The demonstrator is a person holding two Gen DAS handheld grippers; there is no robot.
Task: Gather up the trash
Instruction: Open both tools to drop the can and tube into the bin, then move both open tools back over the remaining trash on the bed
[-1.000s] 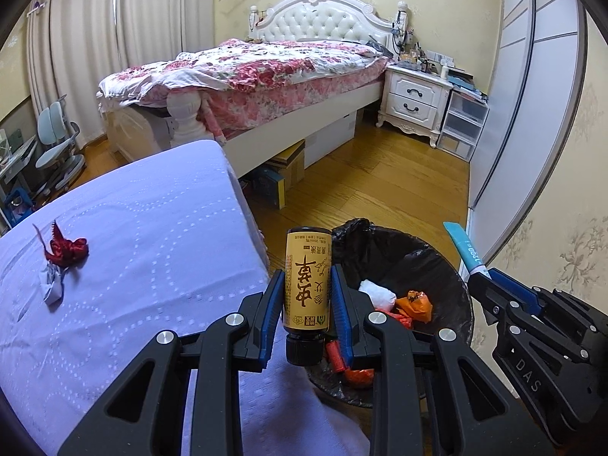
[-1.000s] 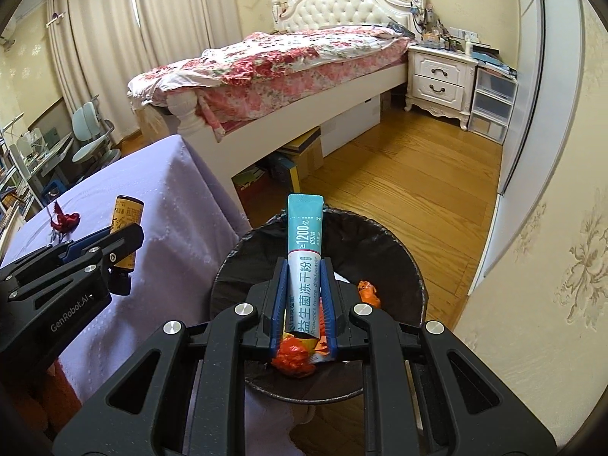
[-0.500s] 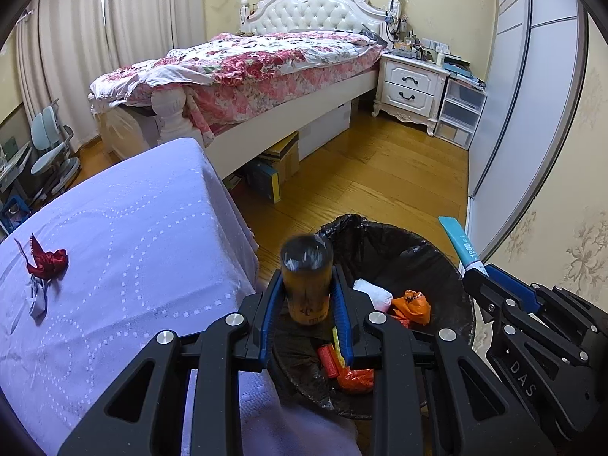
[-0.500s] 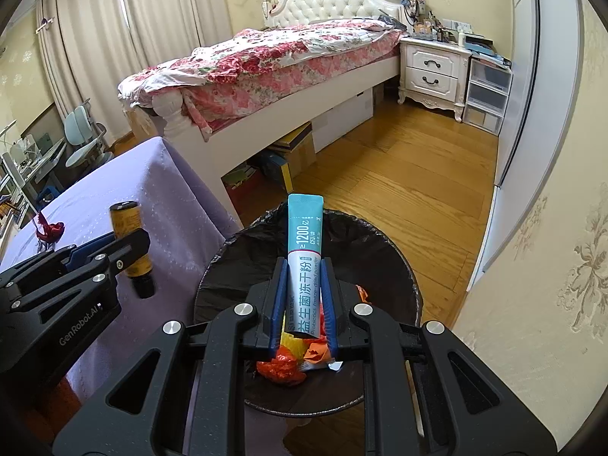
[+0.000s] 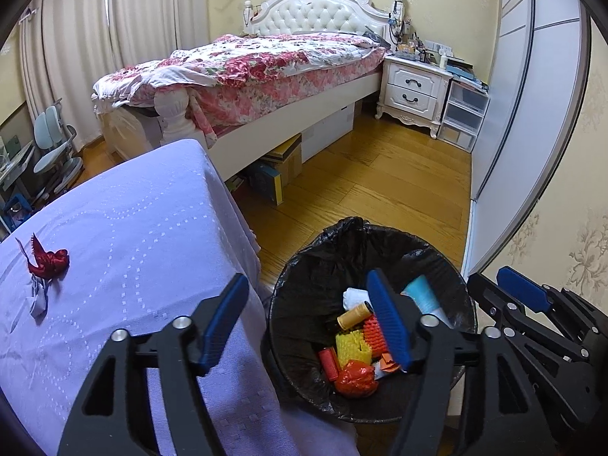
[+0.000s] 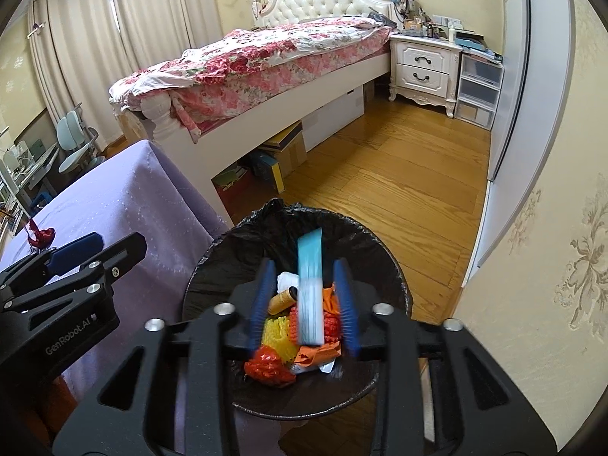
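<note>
Both grippers hang over the black-lined bin [image 6: 395, 277] so whatever they release drops straight in. The left gripper [image 5: 307, 323] is opening with nothing between its jaws; its yellow bottle [image 5: 355, 315] lies among the wrappers inside. The right gripper [image 6: 304, 302] is opening too, and the blurred teal sachet [image 6: 311, 288] falls free between them. At ten o'clock, a red scrap [image 5: 47, 260] waits on the purple table [image 5: 144, 235].

The left gripper [image 5: 307, 317], which had clamped a yellow bottle [image 5: 355, 314] upright over the table's edge, was opening with nothing between its jaws; the bottle had dropped and lay on its side in the bin [image 5: 304, 304]. The right gripper [image 6: 304, 304], shut on a blue sachet [image 6: 311, 288] before, was opening too, and the blurred sachet hung loose between its pads.
</note>
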